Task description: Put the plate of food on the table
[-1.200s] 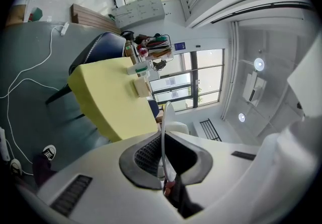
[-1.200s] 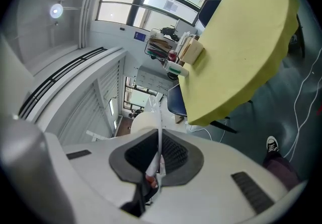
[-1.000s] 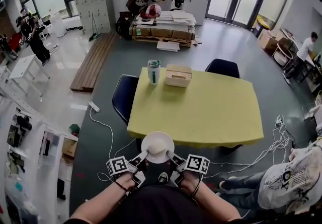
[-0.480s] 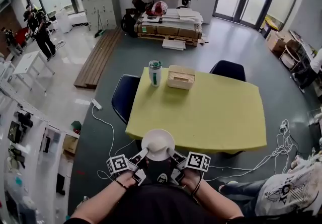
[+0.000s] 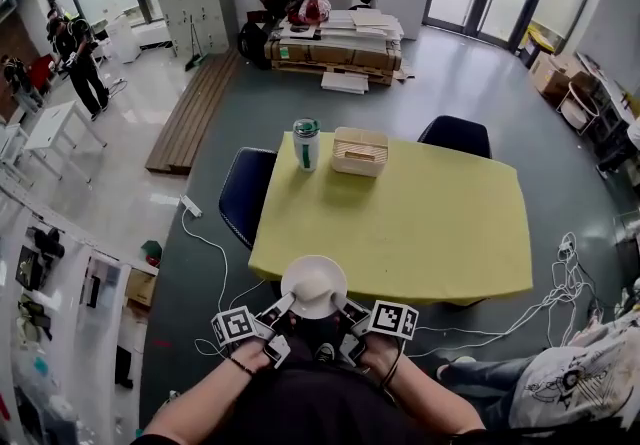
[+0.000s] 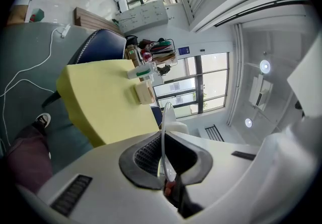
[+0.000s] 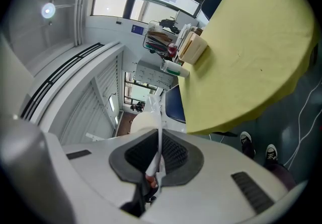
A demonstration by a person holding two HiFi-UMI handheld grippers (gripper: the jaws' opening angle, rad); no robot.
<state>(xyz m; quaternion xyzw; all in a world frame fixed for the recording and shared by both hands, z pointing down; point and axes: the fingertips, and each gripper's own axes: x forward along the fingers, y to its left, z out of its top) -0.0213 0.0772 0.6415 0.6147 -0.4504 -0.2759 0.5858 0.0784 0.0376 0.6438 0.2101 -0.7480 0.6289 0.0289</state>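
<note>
Plate of food (image 5: 314, 287), white with a pale mound in its middle, is carried in the air at 6 o'clock of the yellow table (image 5: 420, 223). From the head view it overlaps the table's near edge, and whether it is already above the top cannot be told. The left gripper (image 5: 283, 309) pinches the rim at about 8 o'clock and the right gripper (image 5: 345, 311) at about 4 o'clock. In both gripper views the thin rim stands edge-on between ribbed pads pressed onto it.

Carrying it in well is mostly a matter of both hands going forward together at one pace, so the rim neither twists nor slides in the pads. The plate should stay flat, since the mound looks loose enough to shift if it tips. It seems wise to bring it well in from the edge, toward the bare middle of the cloth. Lower it until the base sits flat, and only then spread both pairs of jaws together, drawing them back along the rim line.

The tumbler (image 5: 306, 143) and the wooden box (image 5: 360, 150) stand at 11 o'clock of the table, well apart from that path.
</note>
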